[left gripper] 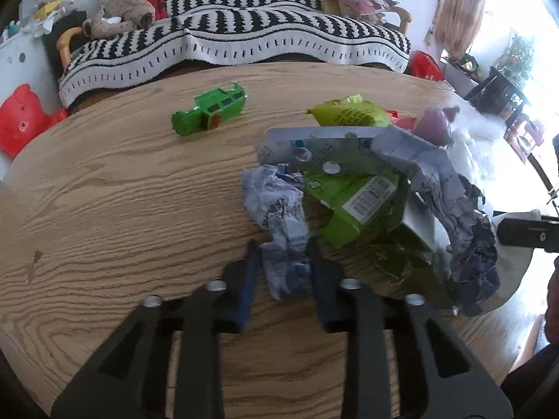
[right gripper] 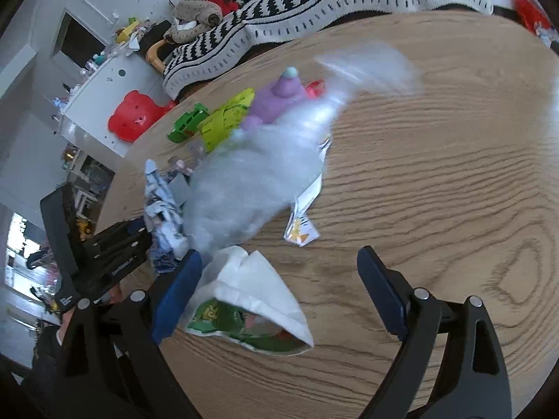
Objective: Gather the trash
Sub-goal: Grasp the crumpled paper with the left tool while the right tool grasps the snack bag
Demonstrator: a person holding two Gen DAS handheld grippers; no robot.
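left gripper [left gripper: 283, 249]: jaws drawn close on a crumpled blue-and-white paper [left gripper: 279, 209], pads pressing its lower end on both sides.
right gripper [right gripper: 279, 269]: jaws stood wide apart above the table, nothing held; a white paper bag [right gripper: 255, 286] with green print lay just beside its left finger.
table [left gripper: 122, 192]: round, wood-grain top.
trash pile: torn green packet [left gripper: 360, 206], a longer crumpled blue paper [left gripper: 450, 216] and a yellow-green wrapper [left gripper: 349, 111] lay heaped together right of the table's middle.
clear plastic bag [right gripper: 251, 178]: blurred, lying over the pile.
small wrapper [right gripper: 300, 232]: flat on the table, beside the plastic bag.
green toy car [left gripper: 209, 111]: apart from the pile, toward the striped blanket [left gripper: 244, 35].
purple toy [right gripper: 279, 97]: at the pile's far edge.
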